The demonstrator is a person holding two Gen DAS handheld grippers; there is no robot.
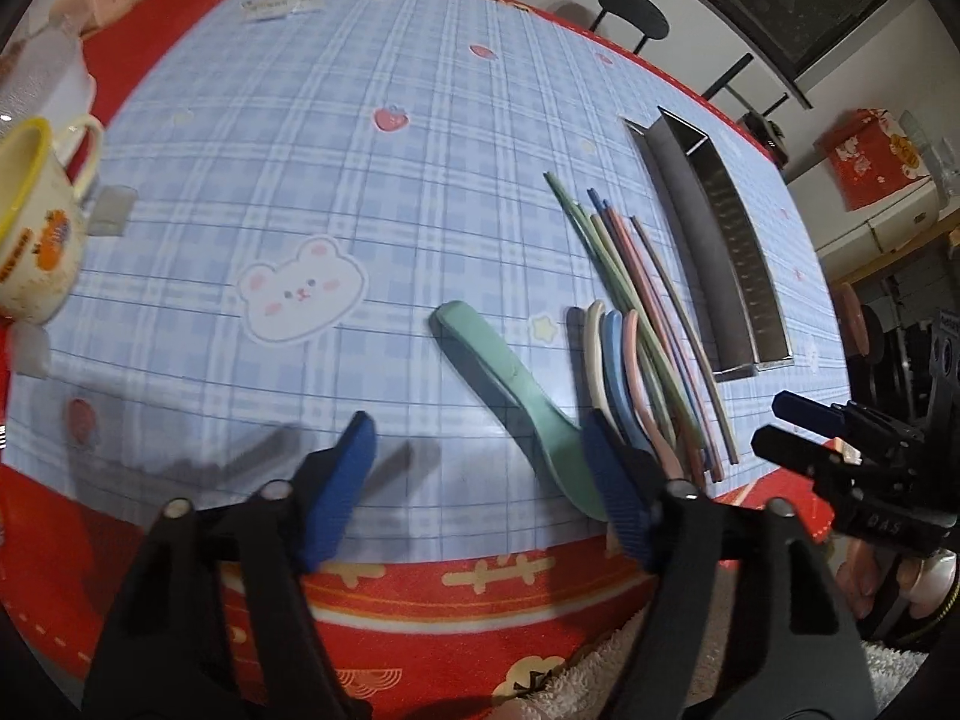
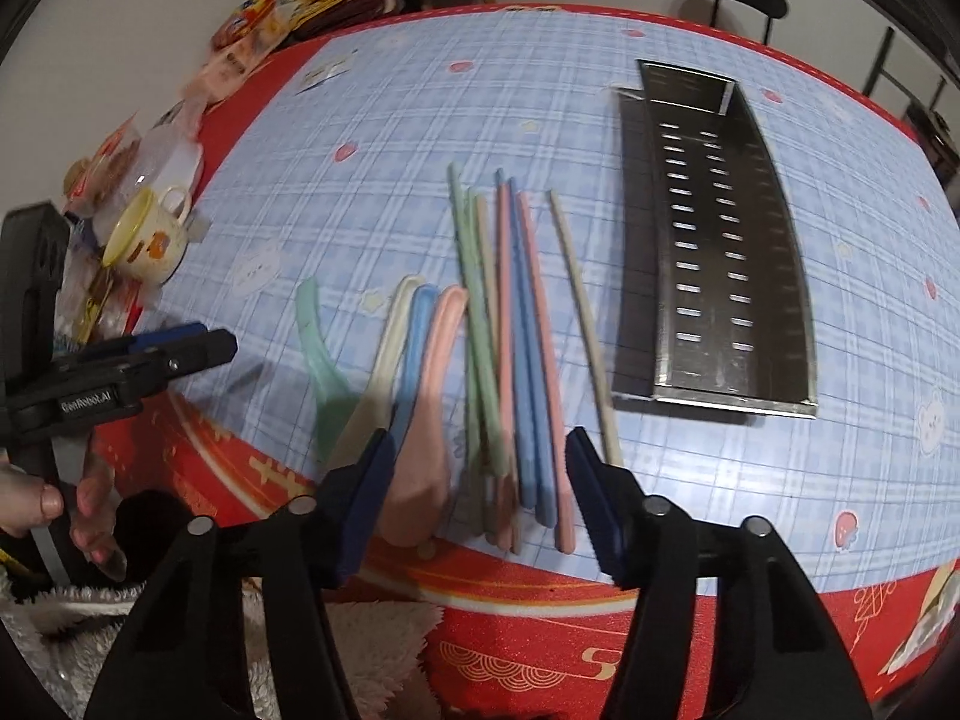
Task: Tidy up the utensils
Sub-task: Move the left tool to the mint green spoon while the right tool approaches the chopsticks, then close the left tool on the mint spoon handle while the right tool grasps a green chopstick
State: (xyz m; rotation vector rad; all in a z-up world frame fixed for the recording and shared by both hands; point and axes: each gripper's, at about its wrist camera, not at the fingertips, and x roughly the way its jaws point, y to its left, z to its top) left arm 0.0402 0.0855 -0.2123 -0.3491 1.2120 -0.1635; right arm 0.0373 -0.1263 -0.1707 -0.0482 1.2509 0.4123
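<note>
Nearest to the right wrist camera, the right tool (image 2: pixel 477 495) hangs with its blue pads apart over the near ends of the chopsticks (image 2: pixel 522 360) and the bowl of the pink spoon (image 2: pixel 429 420); the pads press on nothing, though motion blur makes it hard to say whether a tip brushes anything. The left tool (image 1: pixel 480 480) likewise stands apart, nothing between its pads, its right pad covering part of the bowl of the green spoon (image 1: pixel 510 384).

Taking the metal tray (image 2: pixel 720 228) as the landmark: it lies on the blue checked mat on the bench (image 2: pixel 540 600), with a slotted floor, and is seen empty. Just left of the tray lies a single cream chopstick, then the bundle of pink, blue and green sticks, lying roughly parallel to its long side. Left of those again, the pink, blue (image 2: pixel 417 348) and cream (image 2: pixel 384 360) spoons lie close together, handles pointing away, and the green spoon lies furthest from the tray. How many sticks overlap in the bundle I cannot count.

Well left of the tray, near the bench's edge, stands a cream mug (image 2: pixel 147 240) with a yellow rim, beside blurred packets I cannot read. A hand (image 2: pixel 54 504) shows at the lower left, cut off by the frame.
</note>
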